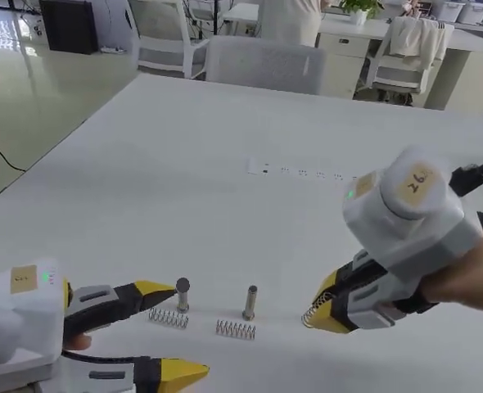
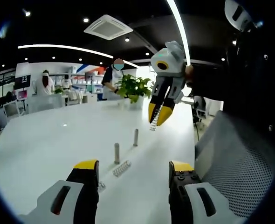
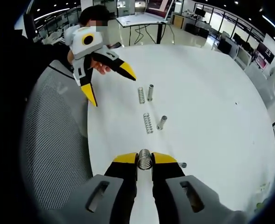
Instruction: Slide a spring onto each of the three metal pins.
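angling down toward the table [image 1: 225,205], right gripper [image 1: 325,316] pinches a spring [image 3: 145,160]; left gripper [image 2: 134,166] sits low, jaws spread.

White left tool [image 1: 188,327], right tool [image 1: 318,314], yellow-tipped

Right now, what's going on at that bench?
A person is working with a gripper in each hand. The right gripper is shut on the held spring, above the white table. The left gripper is open and holds nothing. In the head view the left pin and the right pin stand upright and bare, with the first loose spring and the second loose spring lying flat beside them. No spring is on those pins yet.
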A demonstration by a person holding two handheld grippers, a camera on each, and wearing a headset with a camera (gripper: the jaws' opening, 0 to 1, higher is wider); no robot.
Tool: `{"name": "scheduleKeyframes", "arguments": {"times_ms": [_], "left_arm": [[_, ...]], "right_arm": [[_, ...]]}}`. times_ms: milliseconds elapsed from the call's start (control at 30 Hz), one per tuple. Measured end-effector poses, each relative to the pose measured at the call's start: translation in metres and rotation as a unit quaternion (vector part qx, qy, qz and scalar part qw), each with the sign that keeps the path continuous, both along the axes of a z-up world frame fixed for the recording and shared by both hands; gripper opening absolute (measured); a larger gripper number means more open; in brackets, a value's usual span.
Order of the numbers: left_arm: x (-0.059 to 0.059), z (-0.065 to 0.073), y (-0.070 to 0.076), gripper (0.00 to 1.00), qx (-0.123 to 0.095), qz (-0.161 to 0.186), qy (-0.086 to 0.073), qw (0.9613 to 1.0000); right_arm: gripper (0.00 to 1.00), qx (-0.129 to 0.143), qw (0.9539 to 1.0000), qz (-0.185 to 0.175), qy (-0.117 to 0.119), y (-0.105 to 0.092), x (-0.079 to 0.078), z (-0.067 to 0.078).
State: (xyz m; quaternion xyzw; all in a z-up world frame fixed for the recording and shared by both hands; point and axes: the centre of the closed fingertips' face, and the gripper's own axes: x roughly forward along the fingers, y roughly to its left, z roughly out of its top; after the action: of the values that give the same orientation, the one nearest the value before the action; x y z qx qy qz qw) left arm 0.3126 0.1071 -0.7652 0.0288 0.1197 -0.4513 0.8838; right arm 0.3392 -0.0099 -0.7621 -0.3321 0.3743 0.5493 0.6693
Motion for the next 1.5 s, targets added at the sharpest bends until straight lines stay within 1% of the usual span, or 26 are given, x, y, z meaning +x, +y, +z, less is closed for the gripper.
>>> {"name": "scheduleKeyframes", "arguments": {"times_ms": [233,333,533,700,867,933,967,1033,1100,1167,1200,1333,1500], "left_arm": [[0.002,-0.001,0.01,0.57,-0.005,0.018,-0.001,0.9998],[0.002,-0.002,0.014,0.58,-0.006,0.026,-0.001,0.9996],[0.003,-0.005,0.021,0.59,-0.003,0.036,-0.001,0.9993],[0.003,-0.01,0.027,0.61,0.004,0.046,0.003,0.9989],[0.003,-0.014,0.032,0.63,0.007,0.052,0.007,0.9986],[0.002,-0.015,0.034,0.64,0.008,0.055,0.009,0.9984],[0.002,-0.015,0.035,0.64,0.008,0.056,0.009,0.9984],[0.002,-0.016,0.035,0.65,0.008,0.057,0.012,0.9983],[0.002,-0.017,0.036,0.66,0.007,0.059,0.013,0.9982],[0.002,-0.017,0.036,0.66,0.006,0.06,0.015,0.9981],[0.001,-0.018,0.036,0.66,0.005,0.06,0.016,0.998],[0.0,-0.019,0.037,0.67,0.005,0.062,0.02,0.9979],[0.0,-0.018,0.036,0.66,0.003,0.061,0.02,0.9979]], "right_arm": [[0.09,-0.007,0.9999,-0.01,-0.007,-0.009,0.013,0.005],[0.09,-0.014,0.9997,-0.017,-0.014,-0.014,0.021,0.007],[0.09,-0.026,0.9992,-0.026,-0.016,-0.022,0.032,0.004],[0.09,-0.044,0.9984,-0.028,-0.023,-0.027,0.042,-0.002],[0.09,-0.052,0.998,-0.03,-0.018,-0.028,0.05,-0.006],[0.09,-0.07,0.9969,-0.027,-0.023,-0.032,0.054,-0.011],[0.09,-0.076,0.9965,-0.026,-0.022,-0.032,0.056,-0.014],[0.09,-0.077,0.9965,-0.027,-0.017,-0.032,0.059,-0.016],[0.09,-0.089,0.9955,-0.028,-0.018,-0.035,0.062,-0.021],[0.09,-0.092,0.9953,-0.026,-0.015,-0.035,0.063,-0.024],[0.09,-0.088,0.9957,-0.027,-0.006,-0.033,0.062,-0.025],[0.09,-0.098,0.9949,-0.025,-0.004,-0.035,0.064,-0.032],[0.09,-0.102,0.9945,-0.024,0.001,-0.036,0.064,-0.036]]}}
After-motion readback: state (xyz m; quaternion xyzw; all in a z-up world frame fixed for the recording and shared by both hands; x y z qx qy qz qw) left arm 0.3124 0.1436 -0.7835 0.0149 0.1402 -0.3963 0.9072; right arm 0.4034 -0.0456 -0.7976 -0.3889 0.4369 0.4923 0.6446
